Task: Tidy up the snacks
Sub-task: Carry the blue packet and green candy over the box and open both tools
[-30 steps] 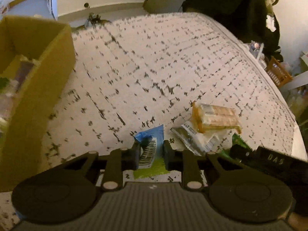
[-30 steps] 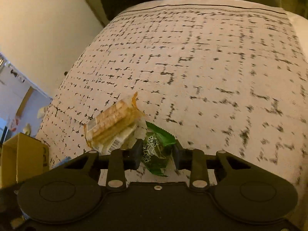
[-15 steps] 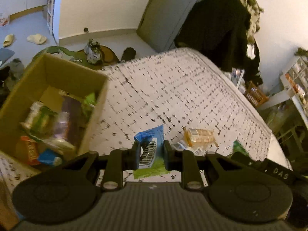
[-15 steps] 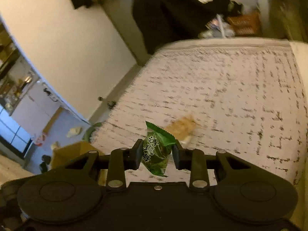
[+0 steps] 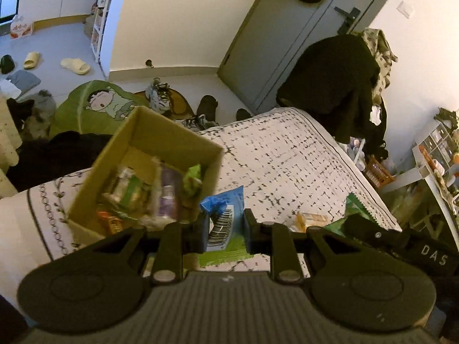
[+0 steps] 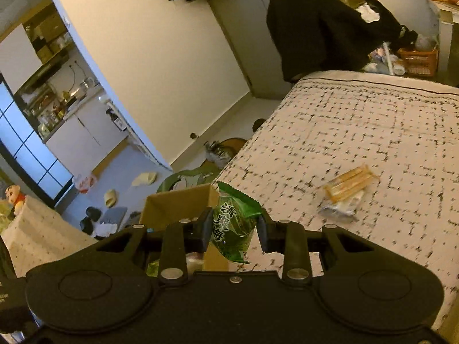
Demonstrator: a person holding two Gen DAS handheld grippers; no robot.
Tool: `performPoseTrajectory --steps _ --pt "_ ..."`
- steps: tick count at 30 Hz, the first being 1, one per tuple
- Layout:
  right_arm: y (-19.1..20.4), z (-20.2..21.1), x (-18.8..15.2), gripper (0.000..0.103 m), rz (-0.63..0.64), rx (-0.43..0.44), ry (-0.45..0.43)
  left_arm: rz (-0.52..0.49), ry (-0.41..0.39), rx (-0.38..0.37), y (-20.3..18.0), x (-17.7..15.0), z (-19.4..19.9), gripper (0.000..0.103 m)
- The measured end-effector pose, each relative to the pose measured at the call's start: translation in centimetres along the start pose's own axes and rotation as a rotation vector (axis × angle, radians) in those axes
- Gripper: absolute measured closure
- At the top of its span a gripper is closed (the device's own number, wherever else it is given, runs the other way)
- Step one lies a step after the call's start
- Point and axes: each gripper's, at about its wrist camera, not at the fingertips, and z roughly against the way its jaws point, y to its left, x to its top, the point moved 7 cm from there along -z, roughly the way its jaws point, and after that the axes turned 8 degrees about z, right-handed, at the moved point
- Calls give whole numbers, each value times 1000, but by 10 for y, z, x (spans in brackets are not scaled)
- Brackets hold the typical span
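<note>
My left gripper (image 5: 223,226) is shut on a blue and green snack packet (image 5: 222,220) with a barcode, held high beside the right wall of an open cardboard box (image 5: 169,140) holding several snacks. My right gripper (image 6: 233,226) is shut on a dark green snack packet (image 6: 233,223), held above the bed next to the box (image 6: 178,203); this packet also shows in the left wrist view (image 5: 355,209). An orange cracker pack (image 6: 348,182) lies on a white packet (image 6: 341,205) on the bed; the cracker pack also shows in the left wrist view (image 5: 312,219).
The patterned bedspread (image 6: 373,132) spreads to the right. Dark clothes (image 5: 332,83) hang past the bed's far end by a grey door (image 5: 287,37). Slippers, shoes and a green cushion (image 5: 94,106) lie on the floor to the left.
Both grippers have risen high above the bed with their packets and swung left toward the box. The box's inside has come into the left wrist view.
</note>
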Motion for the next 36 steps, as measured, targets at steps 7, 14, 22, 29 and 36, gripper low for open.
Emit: performPoseTrajectory --steps 7,14,22,29,36 --pt "32 -7 -8 71 20 -6 11 23 -21 0 32 14 11 81" --pt "53 -23 -14 71 11 19 20 43 -3 -7 58 23 8 81" --pt "78 -53 -17 71 45 66 59 59 22 -6 77 36 -9 81" --pt "81 -74 -22 71 40 84 104 77 59 31 91 40 -28 76" --pt "89 -89 -33 66 50 119 172 96 75 90 108 46 -33 63"
